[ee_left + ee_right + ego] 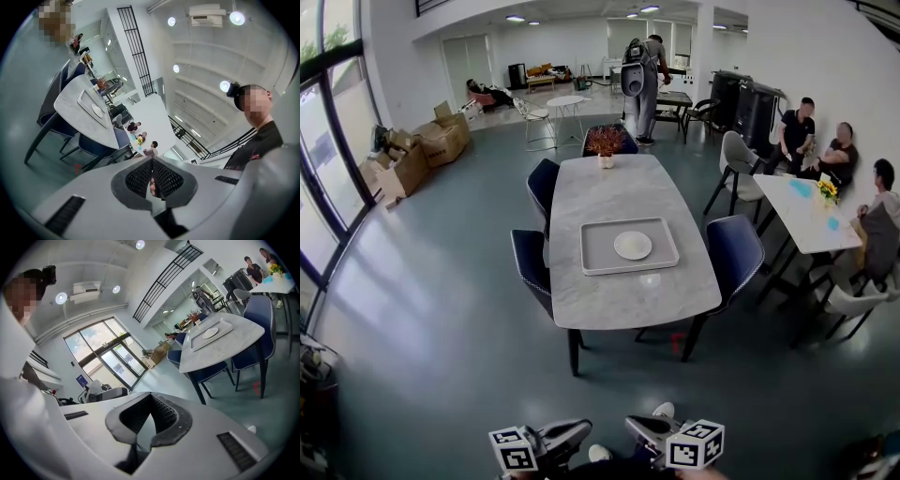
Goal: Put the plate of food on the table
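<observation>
**Left gripper (579, 428) and right gripper (636, 425) both closed and empty, plate well off across the floor**

Left gripper and right gripper sit side by side at the near edge of the head view, tips pointing at each other. Each gripper's own view shows its ribbed pads brought together at the tips with nothing of the task between them. Neither is anywhere close to the work.

The plate (633, 246) lies well apart from them, on the far side of open floor. It rests inside a pale rectangular tray (595, 258), right of the tray's middle. The tray sits on the near half of a long marble-look table (609, 187). A small potted plant (606, 142) stands at the table's far end. The plate is white and round, and at this range no food can be made out on it.

Judged from its look, the plate is probably glazed ceramic. That would make it stiff, fairly light, slick under the pads and liable to chip or break if dropped. Its thin rim is the only real purchase, so the nearest edge is the sensible place to take hold. The pads should pinch the rim top and bottom while the plate is kept level.

The tray's raised lip may crowd a low approach, so the jaws would need to open and come in from slightly above. A second gripper on the opposite rim would steady it.
</observation>
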Tool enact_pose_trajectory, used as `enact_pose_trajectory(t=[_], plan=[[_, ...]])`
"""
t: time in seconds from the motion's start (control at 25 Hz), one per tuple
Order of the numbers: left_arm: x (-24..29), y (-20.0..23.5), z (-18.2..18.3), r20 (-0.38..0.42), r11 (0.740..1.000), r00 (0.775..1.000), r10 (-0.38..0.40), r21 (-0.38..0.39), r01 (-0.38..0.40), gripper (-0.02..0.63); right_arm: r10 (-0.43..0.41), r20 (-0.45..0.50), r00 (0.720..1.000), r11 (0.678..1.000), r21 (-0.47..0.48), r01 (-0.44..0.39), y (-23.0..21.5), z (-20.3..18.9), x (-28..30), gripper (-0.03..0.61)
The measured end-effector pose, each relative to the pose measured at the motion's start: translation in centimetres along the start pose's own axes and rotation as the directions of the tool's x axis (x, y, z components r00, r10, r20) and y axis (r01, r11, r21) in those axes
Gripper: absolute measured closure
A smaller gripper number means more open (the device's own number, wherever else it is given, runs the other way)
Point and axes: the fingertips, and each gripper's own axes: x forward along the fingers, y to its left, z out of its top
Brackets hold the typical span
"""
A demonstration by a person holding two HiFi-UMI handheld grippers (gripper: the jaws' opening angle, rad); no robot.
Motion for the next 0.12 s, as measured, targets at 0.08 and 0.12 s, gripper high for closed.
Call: enact_pose_trajectory(t=[0.08,0.12], plan=[[-0.1,0.07,0.05,-0.004,1.0,1.0,0.003,0.009,-0.003,0.607,-0.004,-0.003,1.0,1.0,-0.005,0.004,-0.1,-0.12,0.2,0.572],[-0.16,0.11,0.07,-0.006,1.0,1.0,0.005,0.013,-0.005,0.607,-0.006,-0.005,1.0,1.0,-0.008,0.006,-0.15,-0.18,0.29,0.572]])
